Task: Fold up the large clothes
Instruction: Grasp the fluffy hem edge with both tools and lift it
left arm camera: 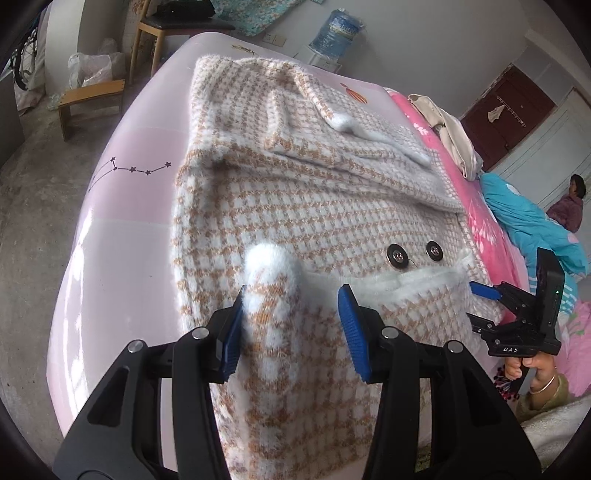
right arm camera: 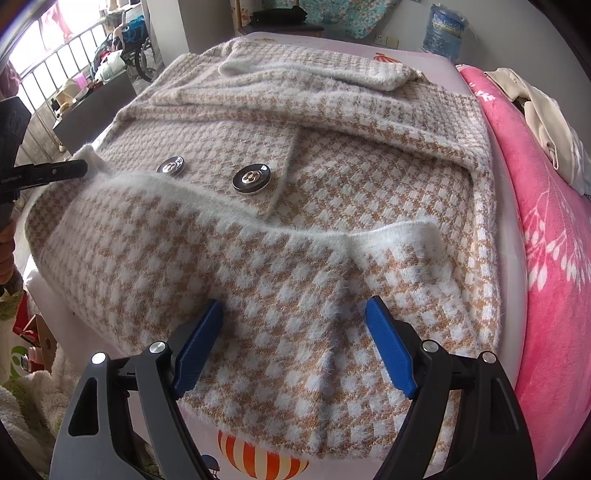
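Note:
A fuzzy tan-and-white houndstooth coat (left arm camera: 295,206) lies on the pink bed sheet (left arm camera: 122,236), its sleeves folded across the top and its near hem turned up below two dark buttons (left arm camera: 397,255). My left gripper (left arm camera: 291,325) is open, its blue pads either side of a raised hem corner (left arm camera: 271,273). My right gripper (right arm camera: 295,347) is open over the turned-up hem (right arm camera: 280,280); it also shows in the left wrist view (left arm camera: 480,302). The coat fills the right wrist view (right arm camera: 332,155), buttons (right arm camera: 251,180) at centre-left.
A pink blanket (right arm camera: 546,236) and beige cloth (right arm camera: 543,122) lie along the bed's right side. A blue garment (left arm camera: 532,218) and a seated person (left arm camera: 570,203) are at far right. A wooden chair (left arm camera: 162,33), stool (left arm camera: 88,99) and water bottle (left arm camera: 336,33) stand beyond the bed.

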Motion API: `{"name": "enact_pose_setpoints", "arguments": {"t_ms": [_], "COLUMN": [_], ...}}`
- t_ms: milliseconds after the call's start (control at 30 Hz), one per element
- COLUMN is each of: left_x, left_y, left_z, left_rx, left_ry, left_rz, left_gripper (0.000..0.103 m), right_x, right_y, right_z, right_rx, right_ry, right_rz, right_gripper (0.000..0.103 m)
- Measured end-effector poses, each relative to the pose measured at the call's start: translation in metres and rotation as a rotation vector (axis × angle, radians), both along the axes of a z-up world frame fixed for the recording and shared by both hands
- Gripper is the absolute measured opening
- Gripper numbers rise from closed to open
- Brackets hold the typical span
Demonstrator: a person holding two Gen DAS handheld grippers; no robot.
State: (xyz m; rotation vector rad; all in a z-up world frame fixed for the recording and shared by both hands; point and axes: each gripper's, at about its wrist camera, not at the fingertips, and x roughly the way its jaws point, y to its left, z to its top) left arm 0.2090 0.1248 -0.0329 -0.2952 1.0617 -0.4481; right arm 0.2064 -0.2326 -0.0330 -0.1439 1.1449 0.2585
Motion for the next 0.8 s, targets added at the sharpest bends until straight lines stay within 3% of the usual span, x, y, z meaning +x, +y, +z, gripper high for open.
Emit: {"name": "enact_pose_setpoints", "arguments": {"t_ms": [167, 433, 633, 800], "left_x": [-0.006, -0.011, -0.012, -0.012], "left_y": [-0.012, -0.036, -0.044, -0.046], "left_z": [-0.003, 0.000, 0.000, 0.001], "left_rx": [0.133, 0.343, 0.409, 0.425], "left_ry": [-0.015, -0.055, -0.061, -0.052], "left_rz": [0.006, 0.017, 0.035, 0.042], "left_gripper": [0.039, 0.037, 0.037, 0.037], "right_x": [-0.002, 0.021, 0.059, 0.050], "right_y": [-0.016, -0.077, -0.103, -0.111], "right_z": [0.009, 0.045, 0.011, -0.004], "right_rx": [0.084, 0.189, 0.325, 0.347], "right_ry": [0.019, -0.067, 0.044, 0.107], "right_rz": [-0.016, -0.114, -0.160, -0.181], "right_gripper": [0.077, 0.072, 0.061, 0.059]}}
